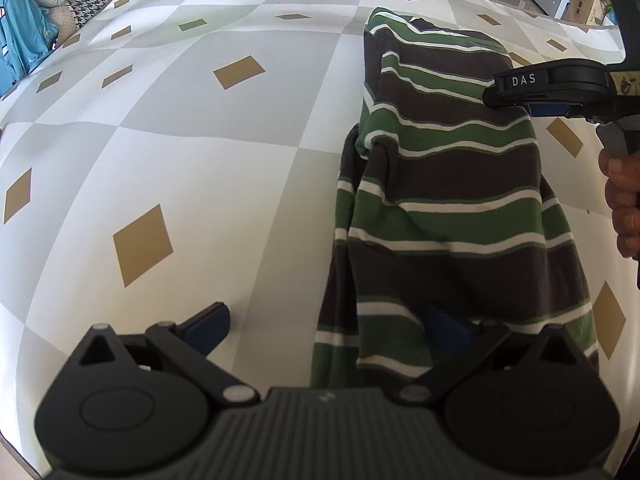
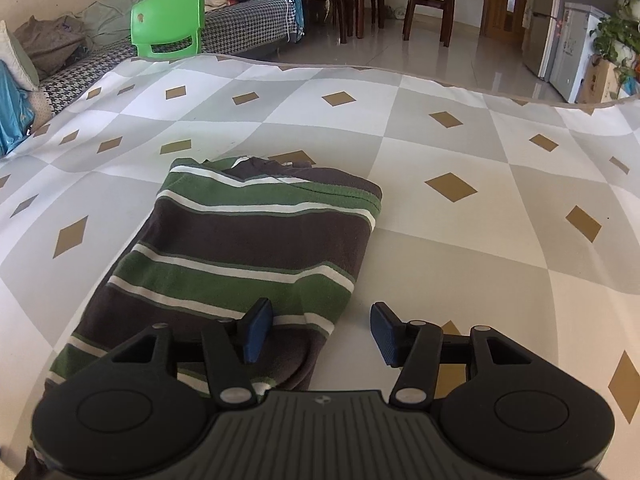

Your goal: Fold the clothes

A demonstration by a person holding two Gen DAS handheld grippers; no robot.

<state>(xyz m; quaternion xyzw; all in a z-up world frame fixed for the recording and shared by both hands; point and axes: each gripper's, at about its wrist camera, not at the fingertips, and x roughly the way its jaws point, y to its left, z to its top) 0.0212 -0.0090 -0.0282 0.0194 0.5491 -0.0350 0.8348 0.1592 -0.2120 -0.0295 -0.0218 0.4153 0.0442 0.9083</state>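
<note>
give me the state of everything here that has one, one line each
striped shirt: folded into a narrow strip, lying on the tablecloth, not lifted
left gripper: jaws open, near end of the shirt between them
right gripper: jaws open, straddling the shirt's right edge
tablecloth: spread flat
green chair: upright, unoccupied

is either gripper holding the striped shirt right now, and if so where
Nothing is held. The left gripper and right gripper are both open, over the near end of the striped shirt.
</note>
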